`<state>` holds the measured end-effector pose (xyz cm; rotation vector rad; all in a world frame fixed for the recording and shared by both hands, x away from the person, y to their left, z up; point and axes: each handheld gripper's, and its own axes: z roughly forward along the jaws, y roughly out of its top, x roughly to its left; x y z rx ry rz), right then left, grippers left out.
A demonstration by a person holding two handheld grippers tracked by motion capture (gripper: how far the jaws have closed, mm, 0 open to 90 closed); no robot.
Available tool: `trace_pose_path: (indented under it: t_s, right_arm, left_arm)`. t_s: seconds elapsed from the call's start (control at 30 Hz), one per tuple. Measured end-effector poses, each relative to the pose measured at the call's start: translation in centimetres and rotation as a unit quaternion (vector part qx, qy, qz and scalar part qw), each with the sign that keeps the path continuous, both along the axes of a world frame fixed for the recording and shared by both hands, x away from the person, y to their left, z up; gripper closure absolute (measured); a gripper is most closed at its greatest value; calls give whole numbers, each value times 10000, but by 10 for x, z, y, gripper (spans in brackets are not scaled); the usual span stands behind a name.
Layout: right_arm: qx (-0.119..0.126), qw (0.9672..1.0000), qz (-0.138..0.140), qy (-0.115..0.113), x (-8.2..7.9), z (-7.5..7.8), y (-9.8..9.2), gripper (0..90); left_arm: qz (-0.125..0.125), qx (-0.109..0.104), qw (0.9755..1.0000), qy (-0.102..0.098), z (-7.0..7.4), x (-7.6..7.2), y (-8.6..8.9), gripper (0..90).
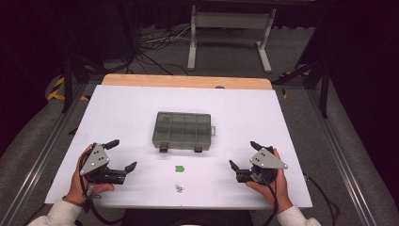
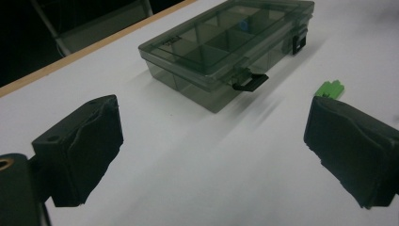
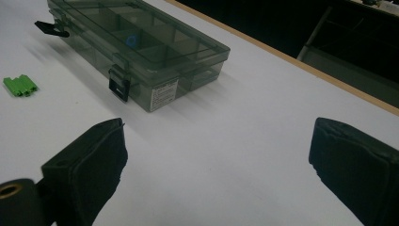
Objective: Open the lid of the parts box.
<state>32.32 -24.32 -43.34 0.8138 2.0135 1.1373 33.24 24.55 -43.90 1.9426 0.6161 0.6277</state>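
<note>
A smoky clear compartment box (image 1: pixel 182 131) (image 2: pixel 226 44) (image 3: pixel 136 52) lies closed in the middle of the white table, with two black latches on its near side. A small green plastic part (image 1: pixel 179 168) (image 2: pixel 330 88) (image 3: pixel 20 86) lies in front of it. Nearer the front edge sits a tiny cluster of metal bits (image 1: pixel 179 188). My left gripper (image 1: pixel 123 155) (image 2: pixel 211 150) is held at the left front, open, nothing between its jaws. My right gripper (image 1: pixel 243 155) (image 3: pixel 216 169) is held at the right front, open and empty too.
The white sheet (image 1: pixel 141 103) covers a wooden table whose far edge (image 1: pixel 188 81) shows bare. Beyond it on the floor are cables and a white frame stand (image 1: pixel 230 28). Metal rails (image 1: pixel 37 160) run along both table sides.
</note>
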Motion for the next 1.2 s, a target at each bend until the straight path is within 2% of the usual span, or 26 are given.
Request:
trace_pose_path:
  t_s: [0.13, 0.23, 0.3, 0.47, 0.57, 0.87, 0.93, 1.03, 1.2]
  right_arm:
    - [15, 10000, -6, 36, 0, -1, 0, 55]
    - [8, 10000, 10, 63, 2, -1, 1, 55]
    - [-16, 9999, 36, 105, 4, -3, 3, 55]
    - [-34, 9998, 66, 184, 8, -5, 8, 56]
    - [-49, 9997, 84, 220, 10, -5, 10, 56]
    - [-110, 9989, 129, 432, 25, -8, 19, 57]
    - [-93, 9987, 144, 482, 29, -7, 23, 69]
    - [54, 9972, 320, 677, 35, -6, 26, 80]
    - [-75, 9965, 447, 700, 47, -2, 39, 144]
  left_arm:
    - [-28, -19, 10000, 28, -1, 0, -1, 66]
    - [-57, 95, 9999, -15, -2, 1, -2, 73]
    - [-93, 86, 9999, -5, -3, 3, -3, 73]
    - [-110, 198, 9997, 88, -6, 8, -4, 86]
    - [-112, 197, 9997, 131, -7, 10, -5, 93]
    - [-164, 264, 9990, 312, -9, 32, -9, 109]
    - [-191, 289, 9988, 351, -10, 37, -13, 112]
    - [-236, 312, 9982, 452, -11, 46, -20, 116]
    - [-331, 456, 9964, 637, -13, 62, -35, 116]
